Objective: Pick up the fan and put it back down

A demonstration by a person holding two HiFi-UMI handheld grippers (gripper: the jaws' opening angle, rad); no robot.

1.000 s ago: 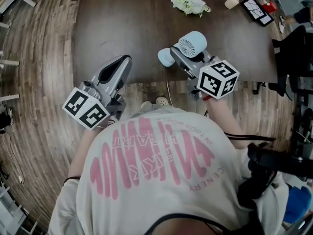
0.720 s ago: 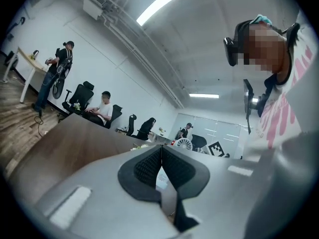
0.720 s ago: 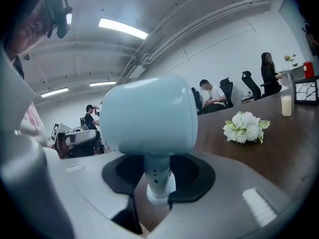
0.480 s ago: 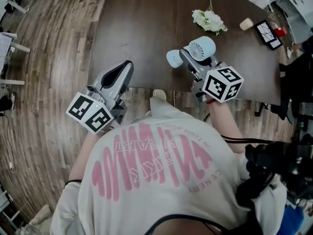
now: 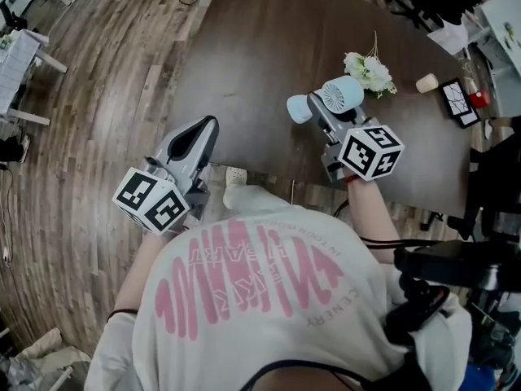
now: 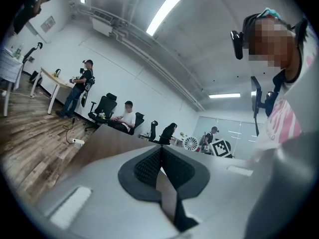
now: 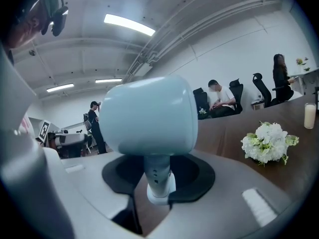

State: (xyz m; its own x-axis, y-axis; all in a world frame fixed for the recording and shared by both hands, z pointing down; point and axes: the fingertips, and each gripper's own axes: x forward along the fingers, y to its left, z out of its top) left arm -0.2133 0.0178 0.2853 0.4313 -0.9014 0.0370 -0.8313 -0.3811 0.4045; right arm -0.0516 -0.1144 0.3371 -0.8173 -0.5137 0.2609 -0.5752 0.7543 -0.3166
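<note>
The right gripper (image 7: 158, 185) has its jaws half closed, pressing on the thin stem of the pale blue fan (image 7: 149, 116), over the table (image 5: 260, 55) near its edge (white flowers (image 5: 368, 72) lie close by). The left gripper (image 6: 159, 158) has its jaws together and holds nothing.

Pink lettering (image 5: 244, 275) runs across the person's white T-shirt (image 5: 244, 340), behind the right hand-held gripper (image 5: 319, 111). It appears upside down. Only "CENERY" is legible, and the rest is too warped to read.

White T-shirt (image 5: 269, 332); large pink lettering (image 5: 244, 277)
</note>
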